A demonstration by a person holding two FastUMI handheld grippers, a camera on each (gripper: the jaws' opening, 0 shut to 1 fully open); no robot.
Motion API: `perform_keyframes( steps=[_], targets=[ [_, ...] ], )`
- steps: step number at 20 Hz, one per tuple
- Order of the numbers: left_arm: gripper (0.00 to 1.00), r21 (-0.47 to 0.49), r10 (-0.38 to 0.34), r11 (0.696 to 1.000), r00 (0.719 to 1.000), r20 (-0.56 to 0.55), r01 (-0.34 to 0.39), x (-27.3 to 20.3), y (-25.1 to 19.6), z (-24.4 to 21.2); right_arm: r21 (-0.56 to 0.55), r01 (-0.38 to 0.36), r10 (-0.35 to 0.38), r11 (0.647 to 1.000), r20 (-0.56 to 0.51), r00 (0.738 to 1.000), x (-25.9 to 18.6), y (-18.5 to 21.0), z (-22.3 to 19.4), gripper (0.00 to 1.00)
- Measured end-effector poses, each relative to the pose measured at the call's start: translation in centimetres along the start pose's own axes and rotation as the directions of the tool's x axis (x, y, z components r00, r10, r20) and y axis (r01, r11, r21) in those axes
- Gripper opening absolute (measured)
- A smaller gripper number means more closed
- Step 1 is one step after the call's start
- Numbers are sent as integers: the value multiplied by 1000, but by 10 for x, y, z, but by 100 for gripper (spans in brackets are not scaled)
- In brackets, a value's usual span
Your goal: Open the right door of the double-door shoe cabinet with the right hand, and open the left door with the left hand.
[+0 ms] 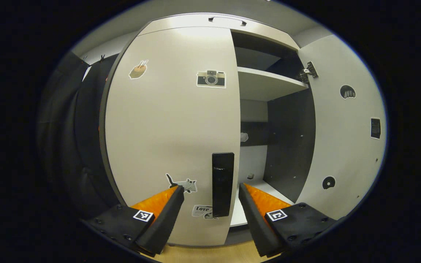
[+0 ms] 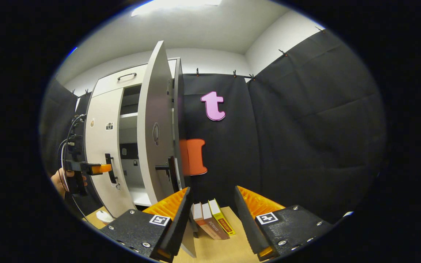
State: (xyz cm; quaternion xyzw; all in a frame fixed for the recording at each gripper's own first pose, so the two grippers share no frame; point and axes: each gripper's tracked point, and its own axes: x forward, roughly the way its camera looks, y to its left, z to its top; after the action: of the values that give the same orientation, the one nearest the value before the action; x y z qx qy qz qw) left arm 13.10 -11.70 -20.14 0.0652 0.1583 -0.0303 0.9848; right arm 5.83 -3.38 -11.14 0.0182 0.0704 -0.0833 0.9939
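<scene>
Standing against the booth wall, the shoe cabinet point(image 1: 196, 22) has two flat, smooth, pale doors. In the left gripper view the left door point(image 1: 170, 128) fills the centre and lies flush with the cabinet front, its one dark rectangular handle point(image 1: 222, 184) at 6 o'clock. The right door point(image 1: 342, 128) stands swung out at 3 o'clock, with one metal hinge point(image 1: 309, 71) showing at its top inner edge. Between the doors the dark-walled interior shows one pale shelf point(image 1: 269, 82) at 1 o'clock and a pale floor board below.

Four stickers sit on the left door: one camera point(image 1: 211, 78), one cat point(image 1: 185, 184), one drink cup and one lettered sticker.

The left gripper point(image 1: 210, 191) has its two ridged fingers spread apart on either side of the handle, near it but not touching.

In the right gripper view the cabinet lies at 9 o'clock. The right gripper point(image 2: 210, 193) is spread wide and holds nothing. Three books point(image 2: 210, 219) lie side by side on the wooden floor between its fingers.
</scene>
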Motion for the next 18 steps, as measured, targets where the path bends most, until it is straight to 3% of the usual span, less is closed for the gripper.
perform_keyframes(
  steps=[3, 5, 6, 9, 10, 11, 13, 15, 18],
  targets=[
    [96, -35, 25, 999, 999, -42, -26, 17, 0, -16, 13, 18, -17, 1000, -21, 1000, -3, -4, -7, 78],
    [90, -59, 56, 996, 996, -67, -60, 26, 5, -26, 12, 36, -36, 999, -31, 999, -4, -8, -12, 85],
    [87, -70, 65, 995, 995, -77, -70, 30, 7, -30, 5, 43, -42, 999, -40, 998, -6, -11, -15, 94],
    [81, -105, 61, 992, 995, -80, -69, 34, 5, -34, -33, 51, -53, 998, -60, 997, -9, -12, -24, 89],
    [79, -97, 70, 992, 995, -75, -77, 35, 5, -34, -42, 52, -54, 998, -65, 996, -9, -12, -27, 95],
    [79, -94, 75, 992, 994, -74, -81, 35, 4, -34, -46, 48, -52, 998, -73, 996, -10, -11, -30, 89],
    [79, -104, 73, 991, 995, -62, -79, 35, 2, -34, -50, 44, -48, 998, -83, 995, -11, -10, -32, 89],
    [70, -120, 54, 991, 997, -48, -60, 38, -5, -33, -49, 38, -42, 998, -85, 995, -9, -10, -32, 89],
    [40, -113, 20, 993, 999, -37, -24, 34, -11, -32, -34, 29, -32, 999, -85, 996, -11, -7, -32, 90]
  ],
)
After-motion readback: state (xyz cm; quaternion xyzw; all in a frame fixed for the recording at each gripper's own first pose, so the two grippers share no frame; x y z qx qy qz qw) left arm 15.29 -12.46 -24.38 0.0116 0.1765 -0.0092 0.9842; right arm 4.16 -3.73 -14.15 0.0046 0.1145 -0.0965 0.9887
